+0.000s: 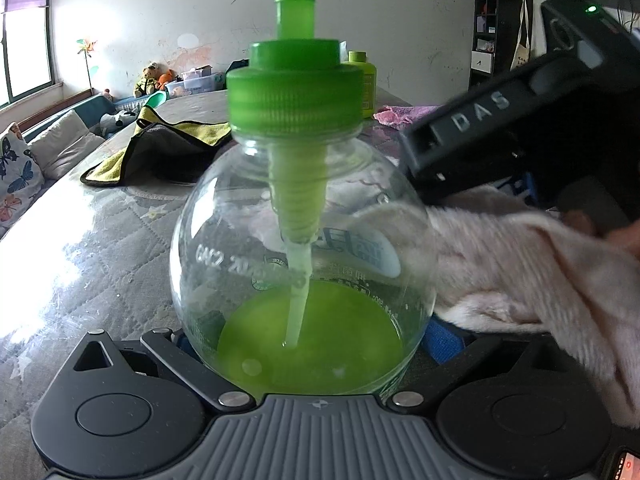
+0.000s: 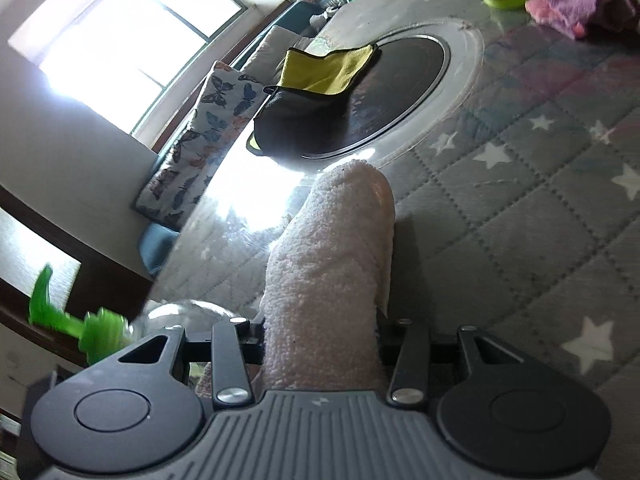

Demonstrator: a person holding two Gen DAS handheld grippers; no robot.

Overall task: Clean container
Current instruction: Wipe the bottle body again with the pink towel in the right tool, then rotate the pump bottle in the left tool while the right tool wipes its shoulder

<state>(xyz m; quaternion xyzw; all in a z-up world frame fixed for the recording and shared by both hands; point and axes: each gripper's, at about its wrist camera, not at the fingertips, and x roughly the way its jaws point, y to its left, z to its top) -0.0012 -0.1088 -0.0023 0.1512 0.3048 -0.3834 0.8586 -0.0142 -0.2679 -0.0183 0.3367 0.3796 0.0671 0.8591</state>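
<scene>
Up close, the left gripper (image 1: 304,344) clamps a round clear pump bottle (image 1: 304,248) with a green cap, green liquid pooled at six o'clock. At three o'clock, the right gripper (image 2: 320,336), narrowly set, presses a pale pink cloth (image 1: 512,256) against the glass.

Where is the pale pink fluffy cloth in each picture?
Left wrist view: the pale pink cloth is at the right, pressed against the side of the clear pump bottle.
Right wrist view: the cloth stands in the centre, rising from between the tongs.
Shared landmark: the yellow-and-black cloth lying on the table.
</scene>
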